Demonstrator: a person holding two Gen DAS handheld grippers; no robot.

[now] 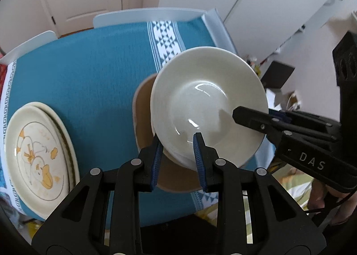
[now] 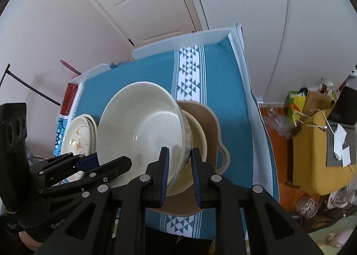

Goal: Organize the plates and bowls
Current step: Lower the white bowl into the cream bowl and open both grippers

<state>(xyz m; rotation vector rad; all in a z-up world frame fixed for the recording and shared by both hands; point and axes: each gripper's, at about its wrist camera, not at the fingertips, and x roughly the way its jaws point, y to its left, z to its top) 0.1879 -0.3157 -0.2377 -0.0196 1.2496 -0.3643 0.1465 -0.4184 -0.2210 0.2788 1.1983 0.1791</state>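
Both grippers hold one cream bowl (image 1: pixel 200 98) by its rim, tilted over the teal tablecloth. My left gripper (image 1: pixel 177 137) is shut on the near rim, one blue pad inside and one outside. My right gripper (image 1: pixel 265 119) is shut on the right rim. In the right wrist view the same bowl (image 2: pixel 138 125) sits between the right gripper (image 2: pixel 179 151) and the left gripper (image 2: pixel 104 161). Directly under it is a second cream bowl (image 2: pixel 197 136) on a brown dish (image 2: pixel 212 121) with a wavy edge. Whether the held bowl touches the lower one I cannot tell.
A stack of cream plates with a duck picture (image 1: pixel 33 143) lies on the tablecloth (image 1: pixel 89 72) to the left. White chair backs (image 1: pixel 145 15) line the table's far side. A yellow box and floor clutter (image 2: pixel 312 161) lie beyond the right edge.
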